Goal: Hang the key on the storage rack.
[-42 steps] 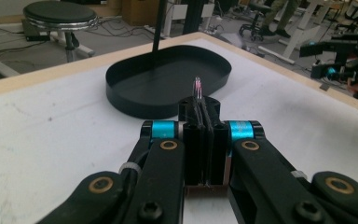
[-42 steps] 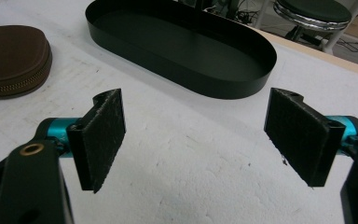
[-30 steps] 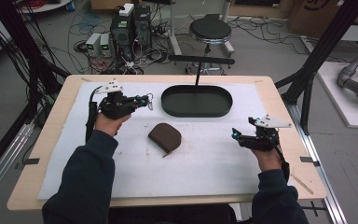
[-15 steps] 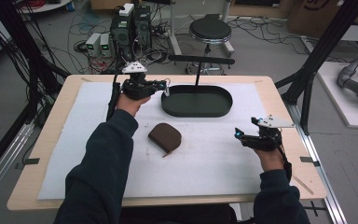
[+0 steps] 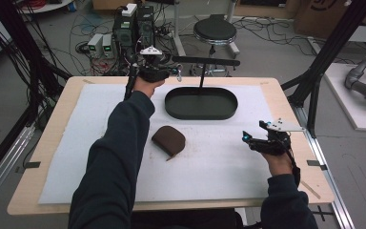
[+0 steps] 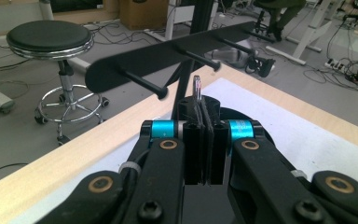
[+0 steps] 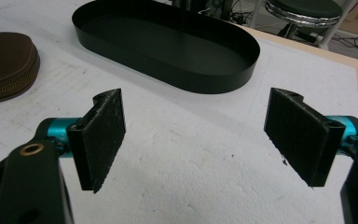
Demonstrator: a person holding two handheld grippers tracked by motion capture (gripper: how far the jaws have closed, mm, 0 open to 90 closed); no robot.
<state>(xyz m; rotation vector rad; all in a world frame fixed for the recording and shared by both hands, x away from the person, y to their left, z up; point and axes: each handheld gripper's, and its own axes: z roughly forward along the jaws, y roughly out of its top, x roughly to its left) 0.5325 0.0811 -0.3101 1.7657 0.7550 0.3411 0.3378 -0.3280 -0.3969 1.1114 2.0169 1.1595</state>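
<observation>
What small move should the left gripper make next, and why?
Probably ease the left gripper forward toward the nearest peg of the black peg rack. Its jaws are shut on a small silvery ring-like item, and that peg's tip lies just ahead, slightly left, not yet reached.

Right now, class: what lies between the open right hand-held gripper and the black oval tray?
Only bare white mat lies between the right hand-held gripper and the black oval tray, as the right gripper view shows.
</observation>
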